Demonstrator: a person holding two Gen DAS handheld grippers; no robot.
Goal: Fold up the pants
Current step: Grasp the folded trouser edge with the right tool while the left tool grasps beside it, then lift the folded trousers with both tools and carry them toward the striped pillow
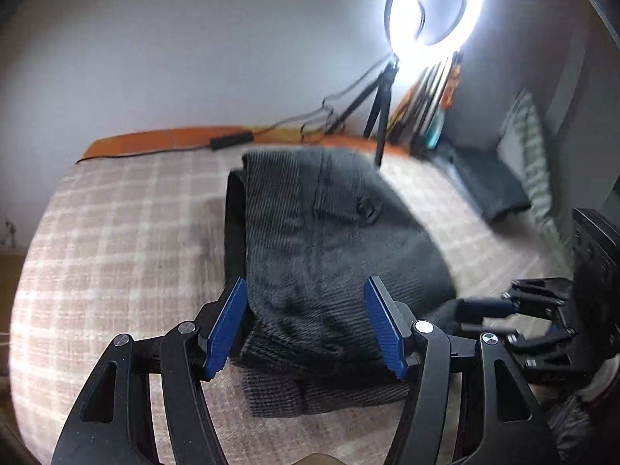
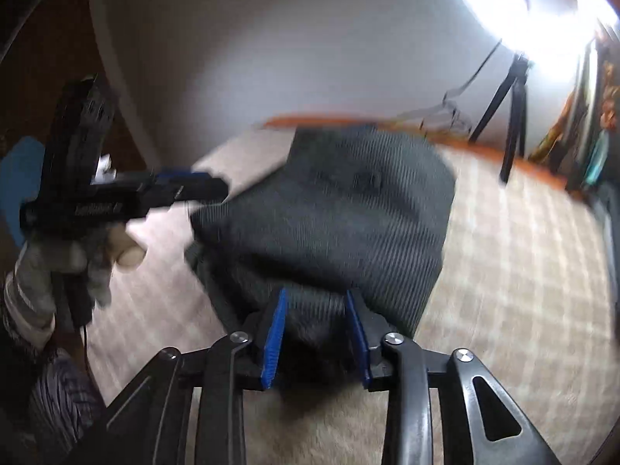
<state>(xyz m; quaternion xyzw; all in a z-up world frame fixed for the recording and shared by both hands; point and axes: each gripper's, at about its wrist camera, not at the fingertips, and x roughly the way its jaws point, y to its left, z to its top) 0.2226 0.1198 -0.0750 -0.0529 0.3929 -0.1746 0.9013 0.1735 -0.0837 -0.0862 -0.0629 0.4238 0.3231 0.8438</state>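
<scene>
A wide surface under a beige-and-white plaid cloth [image 1: 116, 232] carries everything; whether it is a bed or a tabletop cannot be told. On it, near the middle, lie the dark grey ribbed corduroy pants [image 1: 329, 232], already doubled into a thick bundle with layered edges stacked at the near end. Behind them a glaring white ring light on a black tripod [image 1: 434, 4] stands by the wall, with an orange strip [image 1: 155, 137] along the far edge. The pants look soft, fairly heavy and limp; judging by the ribbing they should grip well and not slip, and the stacked near edge or a corner of the top layer seems the best place to take hold, catching all layers at once. The left claw [image 1: 310, 325] is spread wide just over the near edge, holding nothing. The right claw [image 2: 316, 333] has dark fabric between its blue pads [image 2: 273, 341], but the pads stand apart and blur leaves it unclear whether it is pinching. Motion blur smears both views; waistband and leg ends cannot be told apart.
</scene>
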